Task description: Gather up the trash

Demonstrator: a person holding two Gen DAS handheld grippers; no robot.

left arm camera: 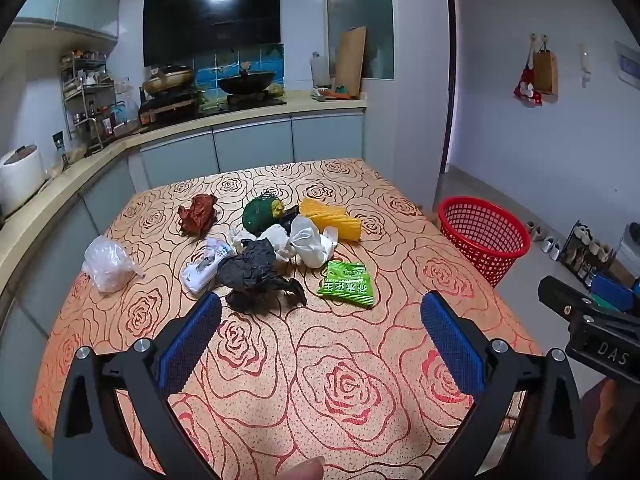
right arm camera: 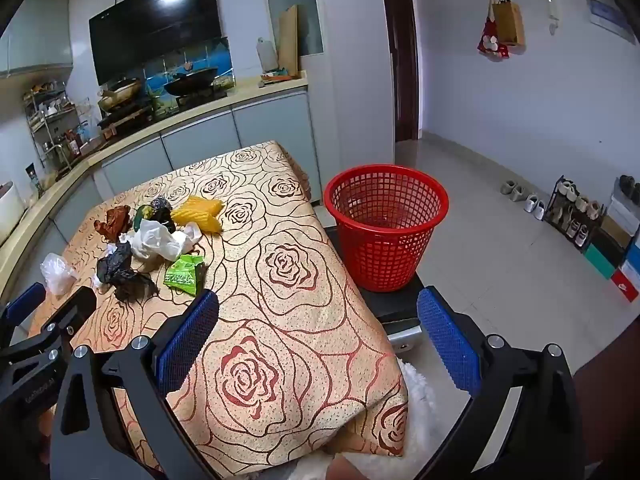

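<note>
Both grippers, left gripper [left arm camera: 320, 312] & right gripper [right arm camera: 318, 312], spread wide, nothing held (1 red basket [right arm camera: 386, 200], 1 green packet [left arm camera: 348, 283] on table).

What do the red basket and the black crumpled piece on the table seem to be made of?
The red basket looks like glossy moulded plastic, judging by its even open lattice. The black crumpled piece seems thin plastic film, probably a bag: sharp creases with a faint sheen.

Black angular left gripper [left arm camera: 320, 312], right gripper [right arm camera: 318, 308], blue textured fingers [left arm camera: 192, 344], silver screws, white "DAS" lettering
</note>
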